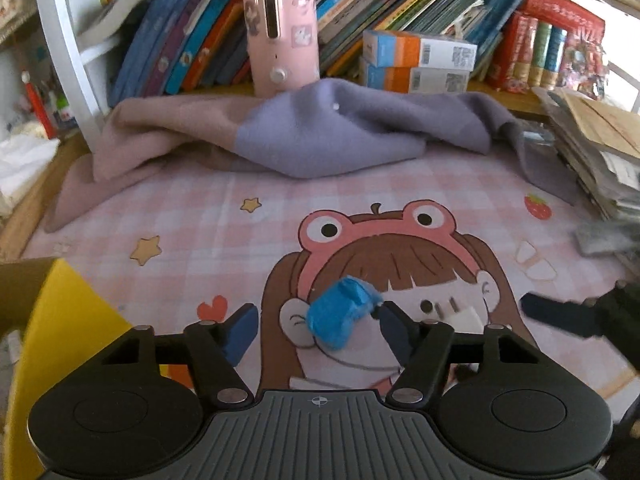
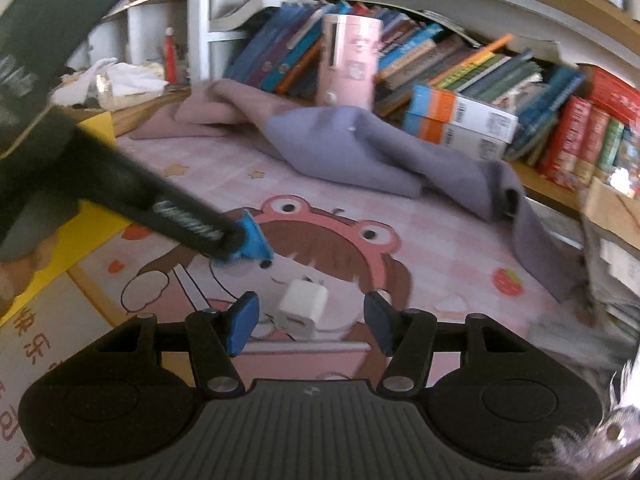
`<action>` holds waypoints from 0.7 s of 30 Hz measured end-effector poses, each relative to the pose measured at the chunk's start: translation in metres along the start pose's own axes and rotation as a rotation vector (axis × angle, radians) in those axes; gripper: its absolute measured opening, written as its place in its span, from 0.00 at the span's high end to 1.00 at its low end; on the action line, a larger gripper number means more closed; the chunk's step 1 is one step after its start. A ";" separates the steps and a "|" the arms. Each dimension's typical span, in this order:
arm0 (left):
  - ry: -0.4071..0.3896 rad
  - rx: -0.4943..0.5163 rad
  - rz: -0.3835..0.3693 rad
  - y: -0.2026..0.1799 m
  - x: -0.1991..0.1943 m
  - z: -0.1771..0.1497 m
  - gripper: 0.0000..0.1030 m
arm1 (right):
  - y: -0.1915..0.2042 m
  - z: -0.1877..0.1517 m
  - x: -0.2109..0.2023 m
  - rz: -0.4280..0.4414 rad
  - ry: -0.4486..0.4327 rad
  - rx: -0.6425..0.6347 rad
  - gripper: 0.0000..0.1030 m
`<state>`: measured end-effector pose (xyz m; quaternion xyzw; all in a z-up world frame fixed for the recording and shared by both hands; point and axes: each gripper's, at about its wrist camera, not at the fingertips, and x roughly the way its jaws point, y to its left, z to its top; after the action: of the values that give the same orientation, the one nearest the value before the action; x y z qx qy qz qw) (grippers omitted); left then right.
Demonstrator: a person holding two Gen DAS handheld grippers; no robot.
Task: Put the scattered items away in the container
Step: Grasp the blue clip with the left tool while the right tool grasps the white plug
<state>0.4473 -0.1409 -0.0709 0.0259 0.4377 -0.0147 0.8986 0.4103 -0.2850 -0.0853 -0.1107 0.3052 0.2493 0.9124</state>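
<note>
The yellow box point(image 1: 60, 320) sits at the tabletop's point(image 1: 192, 216) left edge. The left hand-held gripper point(image 1: 316, 326) has its jaws apart around a blue toy point(image 1: 340, 314); whether the pads touch it is unclear. The right hand-held gripper point(image 2: 310, 320) is spread, straddling a white charger point(image 2: 302, 308) without contact. Open mat runs back to the crumpled cloth point(image 1: 320, 136); a paper stack point(image 1: 600, 152) crowds the right edge.

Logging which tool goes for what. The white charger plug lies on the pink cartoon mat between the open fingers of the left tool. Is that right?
Wrong tool. The white charger plug lies on the pink cartoon mat between the open fingers of the right tool, as the right wrist view shows. The left tool has a blue item between its fingers.
</note>
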 end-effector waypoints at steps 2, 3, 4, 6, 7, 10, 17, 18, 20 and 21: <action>0.008 0.001 -0.013 -0.001 0.008 0.002 0.38 | 0.001 -0.001 0.007 0.010 -0.011 -0.003 0.47; 0.012 0.002 -0.019 -0.002 0.011 0.003 0.39 | 0.001 -0.001 0.011 0.015 -0.015 0.002 0.47; 0.017 0.002 -0.025 -0.003 0.015 0.004 0.41 | 0.000 -0.002 0.015 0.020 -0.016 0.008 0.47; 0.030 0.001 -0.030 -0.005 0.022 0.004 0.49 | -0.002 -0.003 0.022 0.027 -0.011 0.021 0.47; 0.037 -0.002 -0.033 -0.005 0.025 0.004 0.52 | -0.003 -0.004 0.025 0.029 -0.006 0.026 0.48; 0.056 -0.002 -0.029 -0.006 0.030 0.002 0.68 | -0.007 -0.008 0.032 0.033 0.020 0.056 0.55; 0.046 -0.003 -0.028 -0.008 0.024 0.000 0.77 | -0.020 -0.010 0.028 0.036 0.020 0.116 0.76; 0.040 -0.001 -0.030 -0.009 0.022 -0.001 0.78 | -0.021 -0.010 0.026 0.035 0.025 0.123 0.76; 0.026 0.002 -0.038 -0.011 0.014 -0.001 0.78 | -0.024 -0.010 0.022 0.029 0.026 0.143 0.76; 0.019 0.001 -0.044 -0.012 0.010 -0.001 0.78 | -0.025 -0.010 0.019 0.026 0.024 0.153 0.76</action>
<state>0.4519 -0.1526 -0.0799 0.0168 0.4466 -0.0344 0.8939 0.4313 -0.3021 -0.1037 -0.0398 0.3359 0.2357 0.9111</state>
